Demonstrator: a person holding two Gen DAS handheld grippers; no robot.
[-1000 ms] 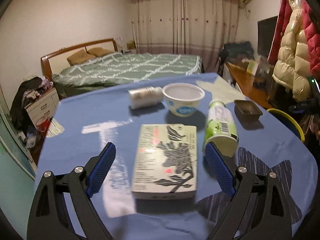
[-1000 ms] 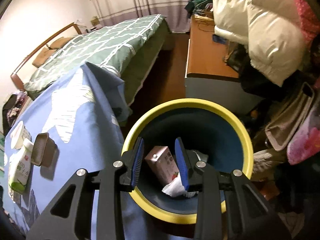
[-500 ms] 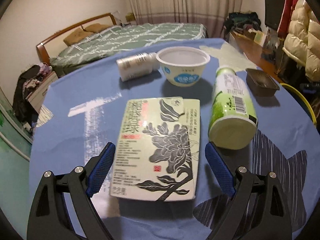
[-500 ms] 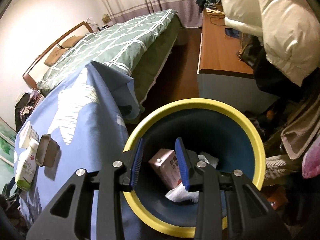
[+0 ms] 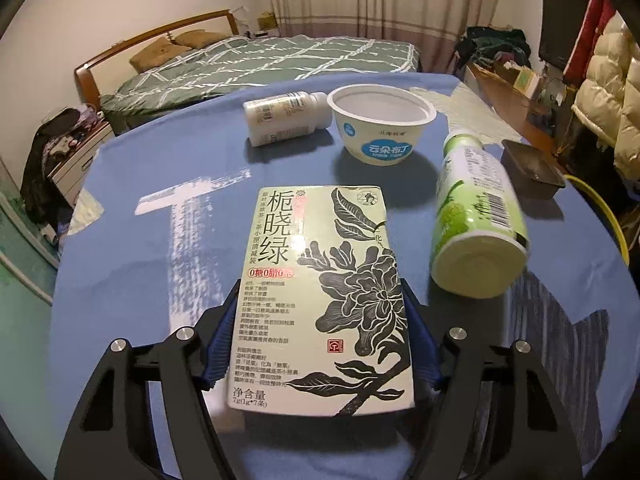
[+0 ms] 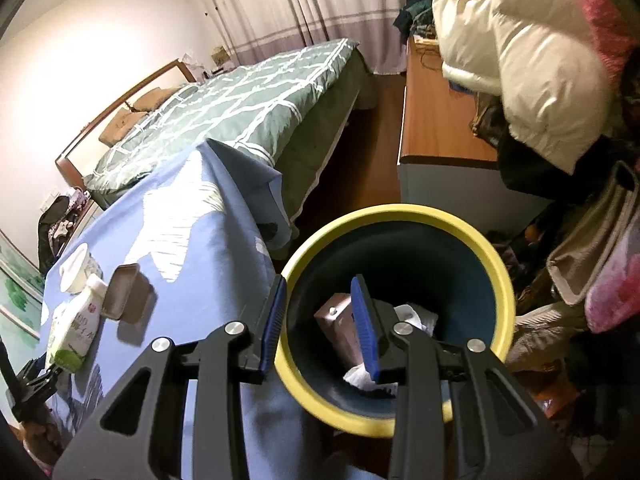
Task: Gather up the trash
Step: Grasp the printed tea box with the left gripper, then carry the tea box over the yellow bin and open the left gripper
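In the left wrist view my left gripper [image 5: 320, 344] is shut on a flat pale-green tea box [image 5: 320, 280] with a black flower print; its blue pads press both long sides on the blue tablecloth [image 5: 132, 272]. Beyond it lie a green bottle [image 5: 476, 220], a white cup [image 5: 380, 124], a small white bottle [image 5: 284, 118] and a brown tray [image 5: 532, 168]. In the right wrist view my right gripper [image 6: 320, 320] hangs open and empty over the yellow-rimmed bin [image 6: 500, 280], which holds a pink carton [image 6: 340, 328] and white paper [image 6: 412, 316].
A bed [image 5: 260, 60] stands behind the table. A wooden cabinet [image 6: 436, 120] and hanging coats [image 6: 520, 48] crowd the right side by the bin. The green bottle [image 6: 76, 324], brown tray [image 6: 124, 290] and cup [image 6: 76, 266] also show in the right wrist view.
My left gripper moved forward and closed its jaws onto the tea box. My right gripper pulled up and back from the bin a little, its jaws still apart.
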